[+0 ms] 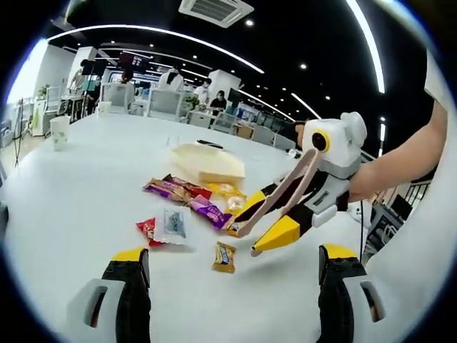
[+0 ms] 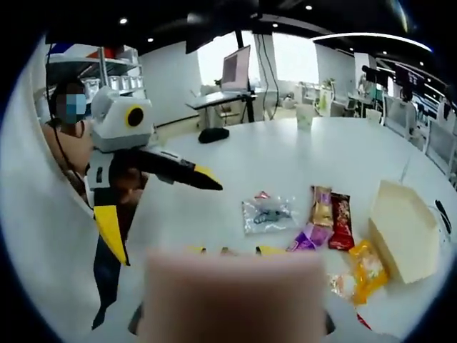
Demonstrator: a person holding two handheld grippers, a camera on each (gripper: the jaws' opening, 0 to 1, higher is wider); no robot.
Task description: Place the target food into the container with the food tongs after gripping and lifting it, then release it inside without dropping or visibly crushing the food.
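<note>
Well, the task names no one food, so judge by where the tips point: the pale pink food tongs (image 1: 282,189) end right at the near edge of the yellow-orange crinkled snack packet (image 1: 230,194), which lies flat on the white table (image 1: 86,193) in the middle of the snack cluster. That looks like your target, and it is not yet lifted.

In the left gripper view, the packet sits ahead of the tongs' tips, and the tongs slant down to it from the upper right. Their two arms run close together, and I cannot tell whether they have closed on anything. The right gripper (image 1: 257,223) is the nearer one by far, with its black-and-yellow jaws clenched around the tongs. The left gripper (image 1: 234,268) hangs back with its jaws spread wide and holding nothing.

A purple foil wrapper (image 1: 207,211) lies just beside the packet. A small gold wrapped sweet (image 1: 224,256) lies nearer the left jaws, apart from the rest. A clear sachet on a red wrapper (image 1: 168,225) lies to the side.

The cream lidless box (image 1: 207,163) stands just beyond the cluster, on the far side of the packet from your tips. The carry would therefore be a short lift forward over the other wrappers. The table lies bare on all sides with its edges well away, so you have room. The crowding wrappers are the thing to mind.
</note>
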